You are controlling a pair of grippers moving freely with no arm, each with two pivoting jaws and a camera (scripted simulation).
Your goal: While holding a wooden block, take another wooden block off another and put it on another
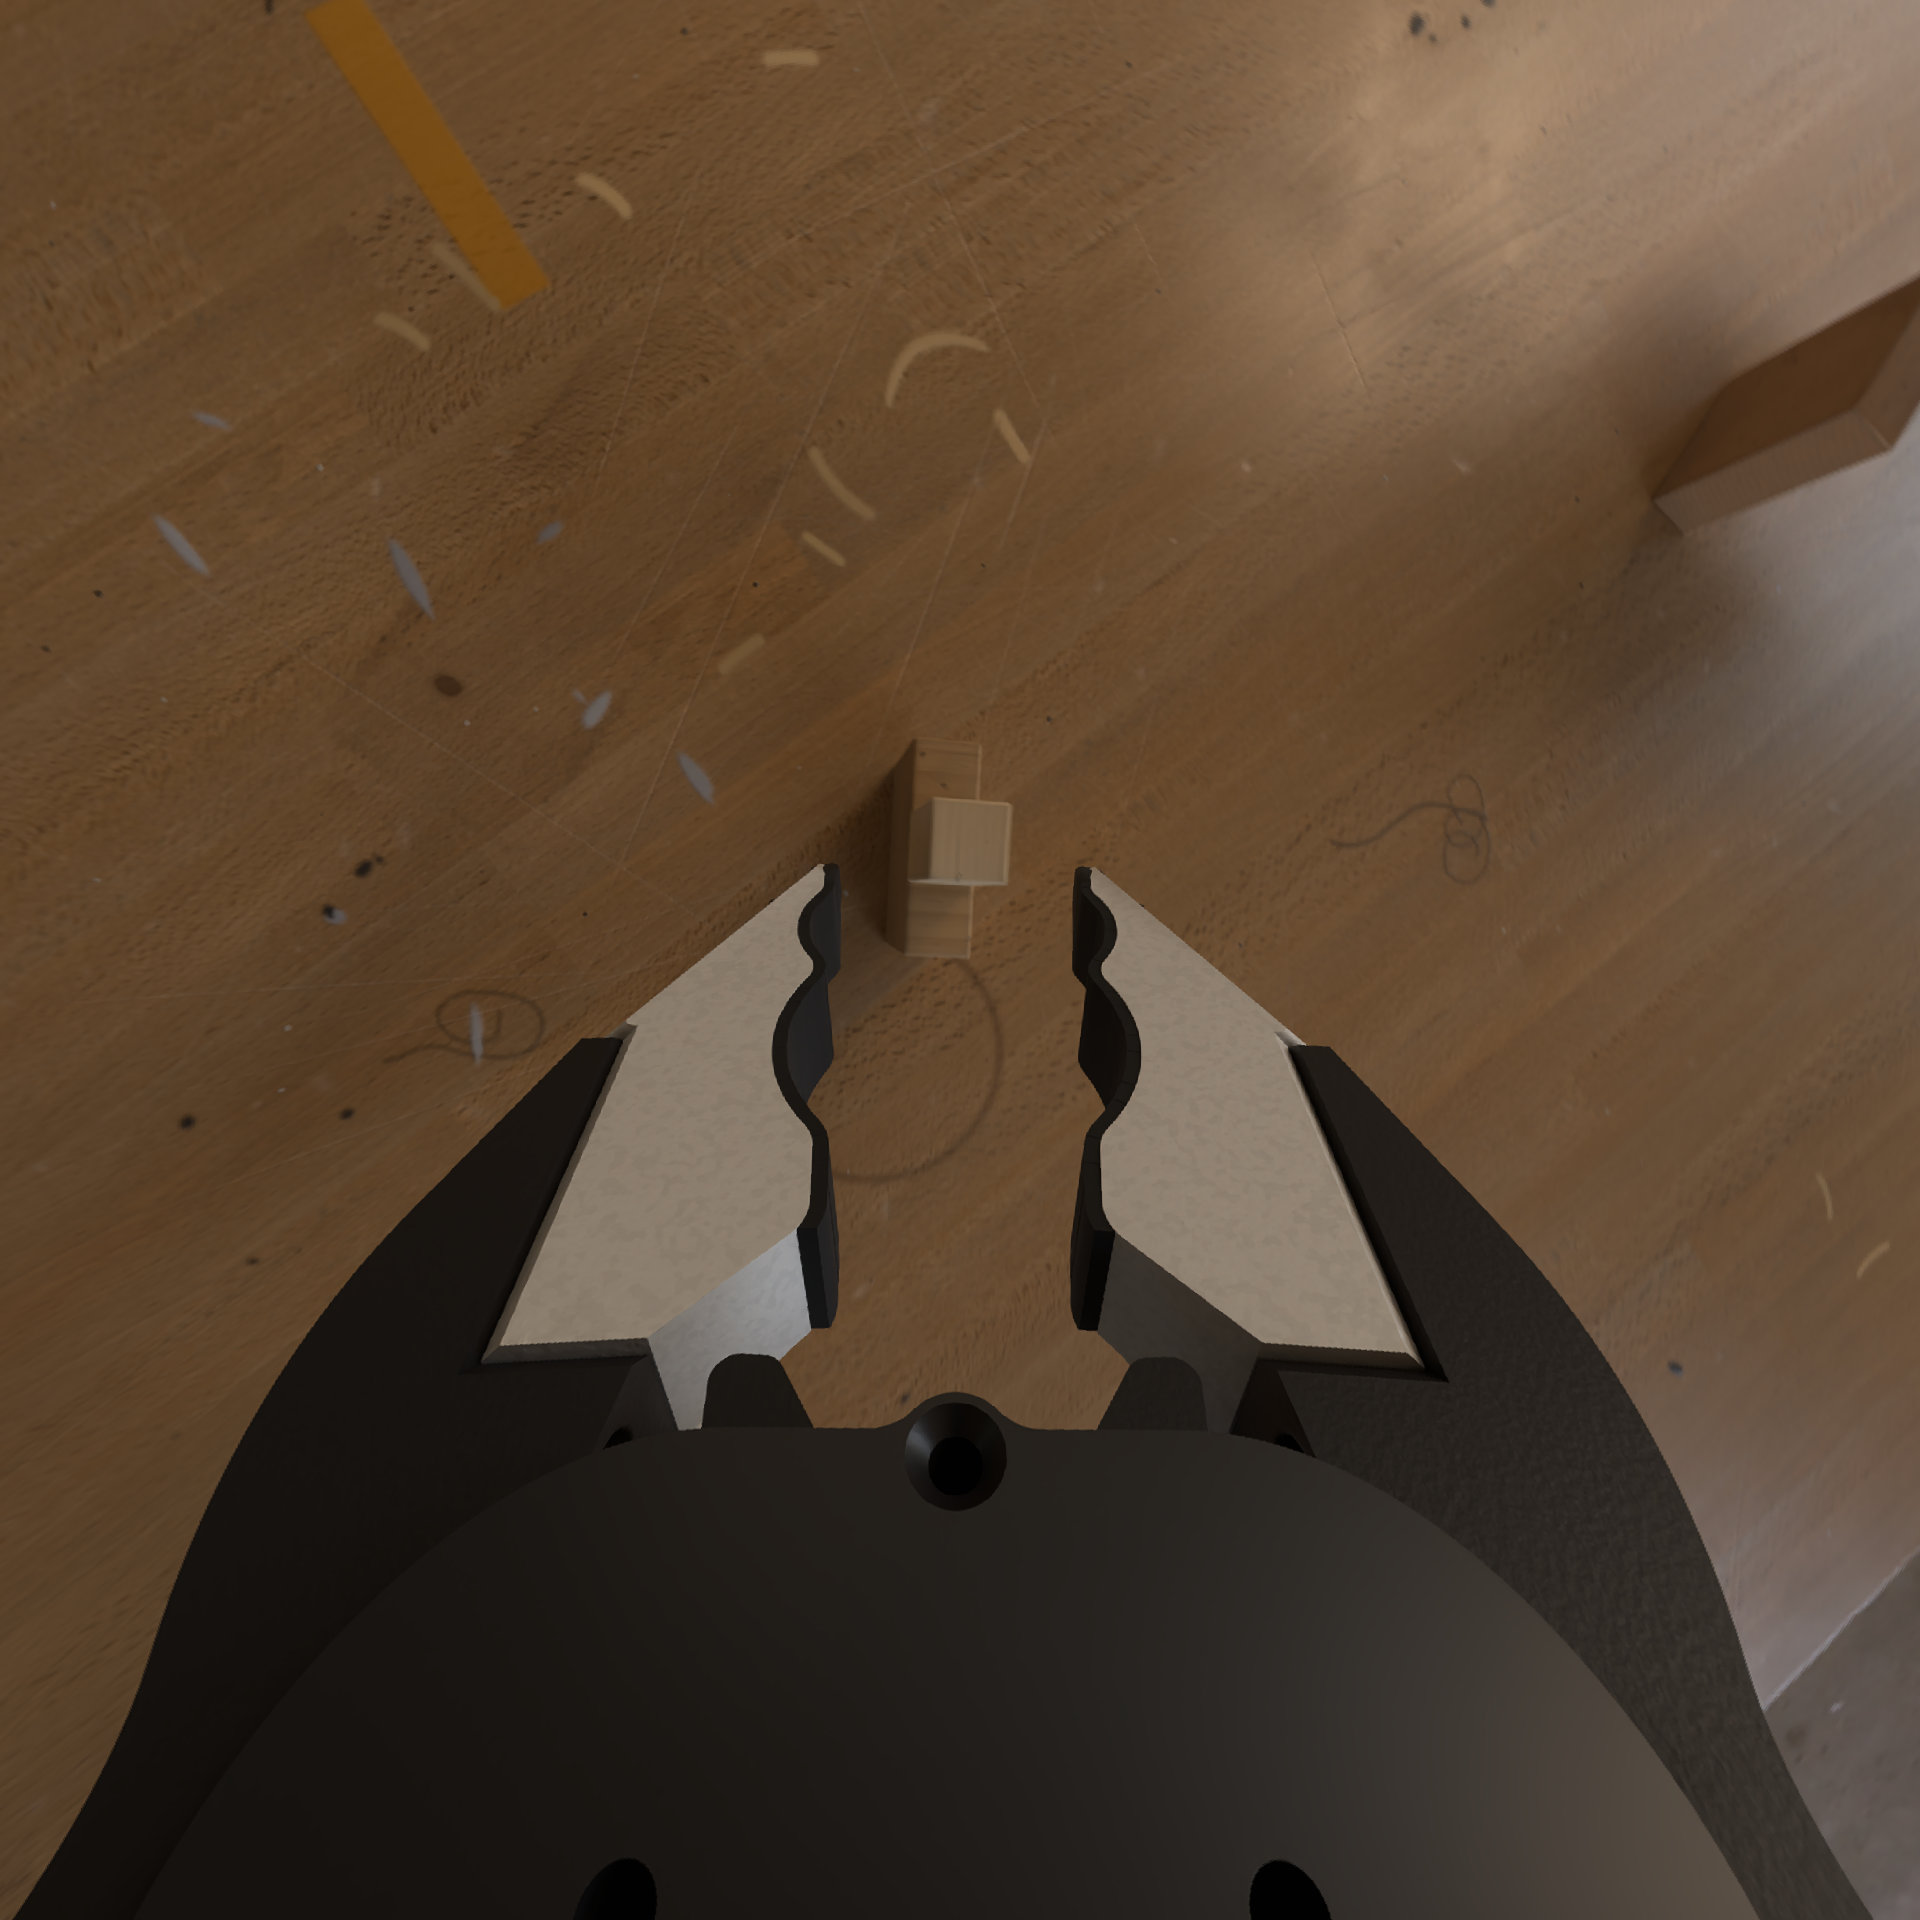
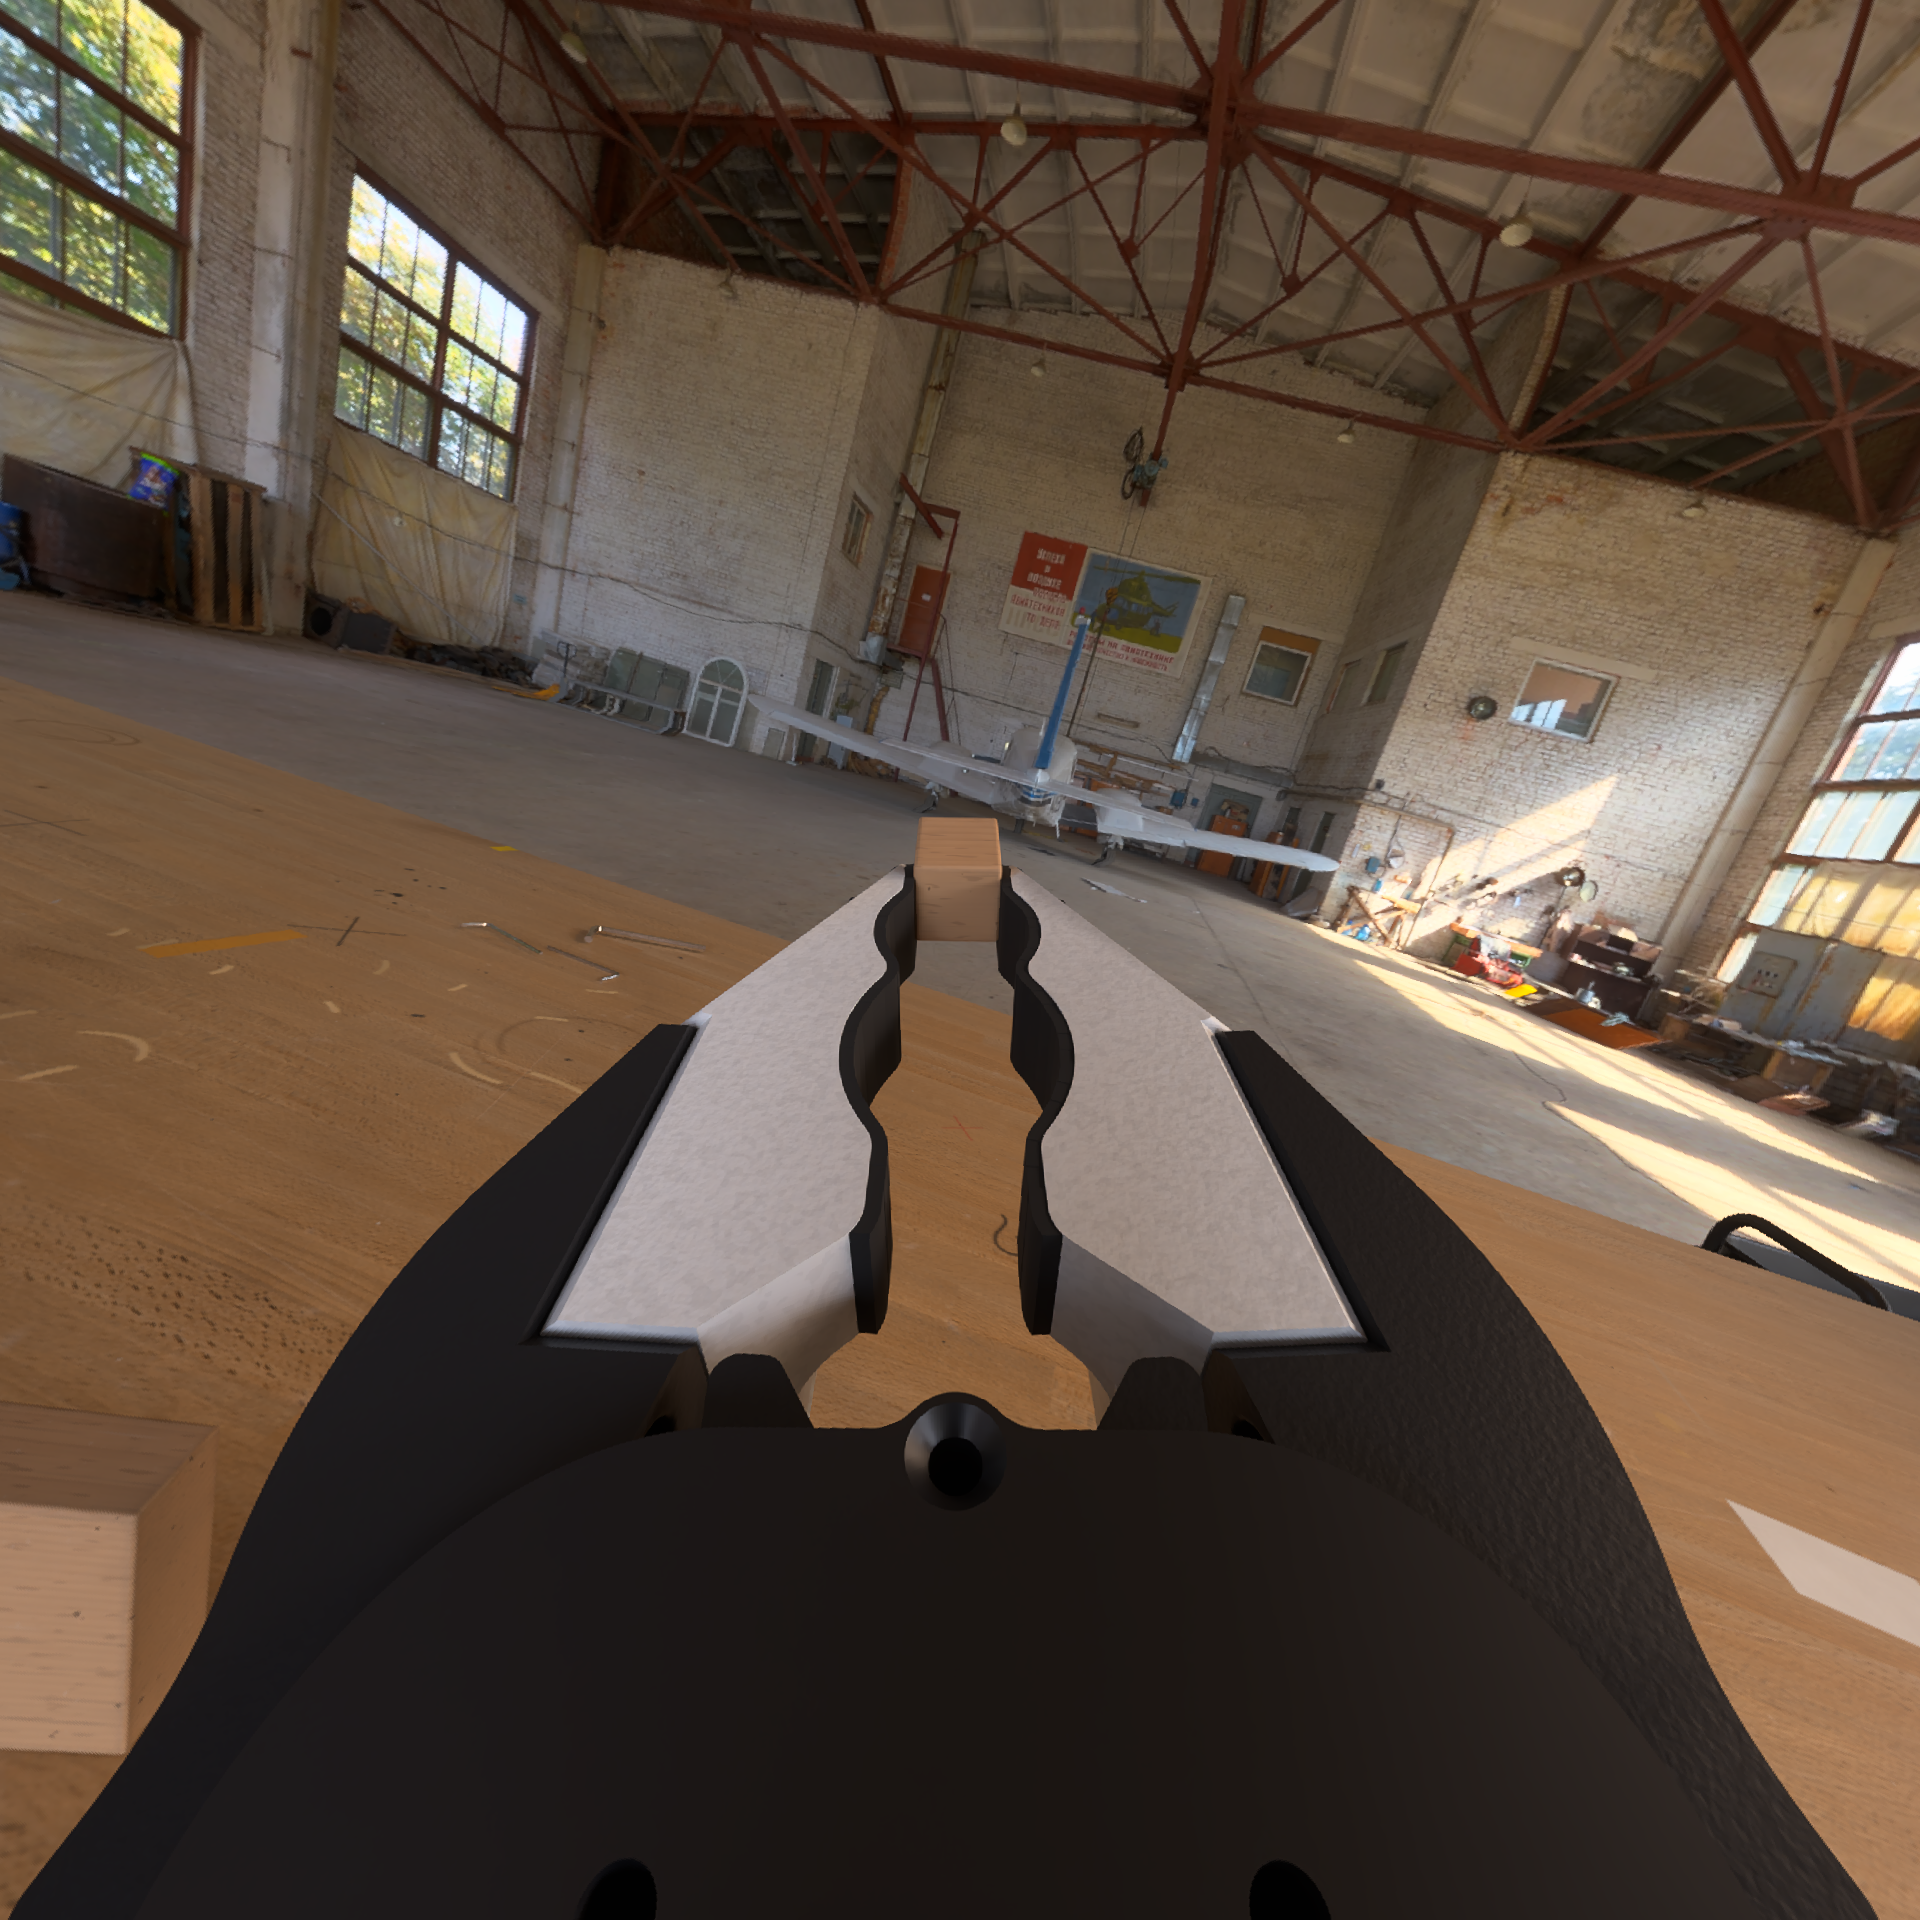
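In the left wrist view my left gripper (image 1: 954,871) is open and empty, looking straight down at the wooden table. Below and just beyond its fingertips a small pale wooden cube (image 1: 969,841) sits on top of a longer pale wooden block (image 1: 932,930). In the right wrist view my right gripper (image 2: 958,878) is shut on a small pale wooden cube (image 2: 958,881), held at the fingertips above the table. A bigger wooden block (image 2: 88,1579) stands at the left edge of that view, close beside the gripper body.
A large wooden block (image 1: 1797,416) lies at the right edge of the left wrist view. The table edge (image 1: 1829,1621) runs along the lower right there. An orange tape strip (image 1: 426,151), wood shavings and metal bits lie on the table. A hangar with a small aircraft (image 2: 1039,779) stands beyond.
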